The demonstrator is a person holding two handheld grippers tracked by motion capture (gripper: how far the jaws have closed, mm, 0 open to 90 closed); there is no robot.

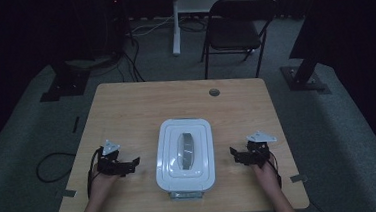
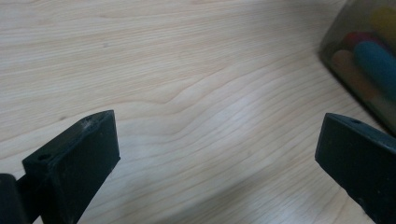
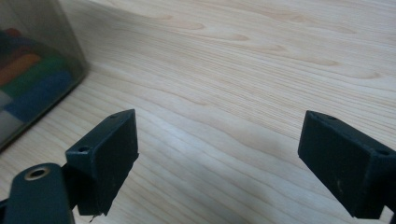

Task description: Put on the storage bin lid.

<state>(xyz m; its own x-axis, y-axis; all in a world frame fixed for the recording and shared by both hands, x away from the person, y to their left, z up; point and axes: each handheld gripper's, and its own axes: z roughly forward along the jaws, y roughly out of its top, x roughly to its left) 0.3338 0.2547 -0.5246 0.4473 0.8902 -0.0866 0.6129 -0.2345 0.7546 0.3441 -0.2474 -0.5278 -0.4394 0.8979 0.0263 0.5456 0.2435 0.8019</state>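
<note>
Left hand-held gripper [image 1: 131,164]: jaws spread wide, nothing between them, bare wood grain below in the left gripper view. Held low over the bench [image 1: 126,105], tips pointed inward toward the box.

Right hand-held gripper [image 1: 236,155]: jaws likewise spread wide, empty, mirrored on the opposite side, tips also pointed inward.

Between the two: storage box [image 1: 185,154], white lid with a clear handle at centre, lid on. Near each hand-held gripper, touching neither. Translucent wall seen ahead and to the right of the left jaws [image 2: 369,60], ahead and to the left of the right jaws [image 3: 32,65]; coloured pieces inside, blurred.

Beyond the bench, farther off: dark chair [image 1: 238,30] on grey carpet.
</note>
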